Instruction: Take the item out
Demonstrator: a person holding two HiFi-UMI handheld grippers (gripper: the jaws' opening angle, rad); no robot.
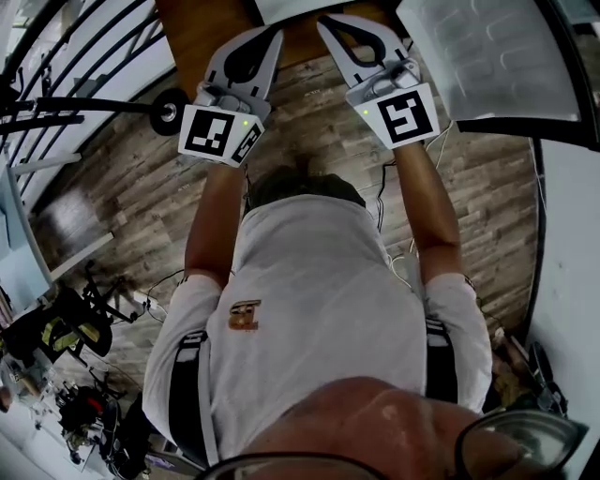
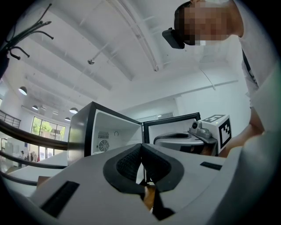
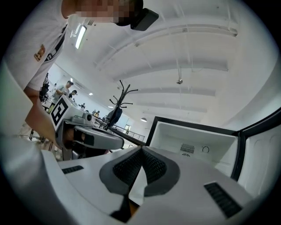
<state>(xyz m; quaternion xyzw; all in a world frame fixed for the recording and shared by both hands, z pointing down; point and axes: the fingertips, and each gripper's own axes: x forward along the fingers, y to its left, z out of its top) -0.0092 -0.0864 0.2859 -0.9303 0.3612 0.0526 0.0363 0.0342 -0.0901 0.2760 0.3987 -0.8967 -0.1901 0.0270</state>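
Note:
A small black cabinet with a white inside (image 2: pixel 109 132) stands open ahead of both grippers; it also shows in the right gripper view (image 3: pixel 197 140). Its white-lined door (image 1: pixel 487 56) hangs open at the top right of the head view. No item shows inside from these angles. My left gripper (image 1: pixel 270 37) (image 2: pixel 141 145) is shut with nothing between its pads. My right gripper (image 1: pixel 326 22) (image 3: pixel 141 148) is also shut and holds nothing. The two are held side by side, a little apart, pointing at the cabinet.
A brown wooden tabletop (image 1: pixel 202 28) lies under the jaw tips. Black railings (image 1: pixel 75 103) run along the left. Cables (image 1: pixel 384 206) trail over the plank floor, and gear (image 1: pixel 66 375) is piled at the lower left. A coat stand (image 3: pixel 120 94) rises behind.

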